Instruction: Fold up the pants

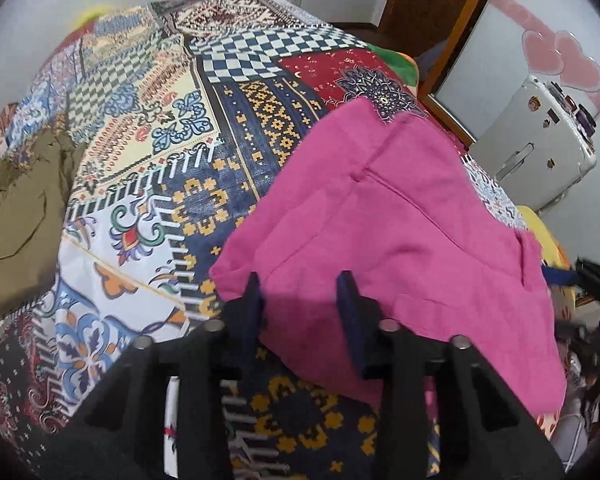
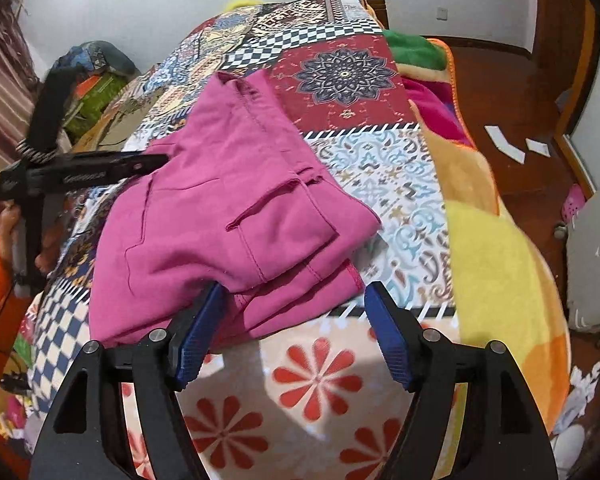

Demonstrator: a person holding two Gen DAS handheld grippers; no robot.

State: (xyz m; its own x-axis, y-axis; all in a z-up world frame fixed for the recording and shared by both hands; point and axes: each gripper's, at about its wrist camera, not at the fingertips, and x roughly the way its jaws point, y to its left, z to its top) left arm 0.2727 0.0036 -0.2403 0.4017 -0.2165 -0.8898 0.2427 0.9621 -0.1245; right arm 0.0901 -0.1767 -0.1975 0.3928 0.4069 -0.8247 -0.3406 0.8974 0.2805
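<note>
The pink pants (image 1: 400, 240) lie folded into a thick stack on the patterned bedspread (image 1: 160, 128); they also show in the right wrist view (image 2: 228, 208), with a back pocket on top. My left gripper (image 1: 302, 280) is open, its fingers over the near left edge of the stack. It also shows in the right wrist view (image 2: 156, 160), at the stack's left side. My right gripper (image 2: 296, 292) is open, its blue-padded fingers at the stack's near edge, nothing held.
An olive-brown garment (image 1: 16, 216) lies on the bed at the left. A yellow and orange blanket (image 2: 496, 264) covers the bed's right side. A white fridge (image 1: 540, 148) and a wooden door frame (image 1: 460, 28) stand beyond the bed.
</note>
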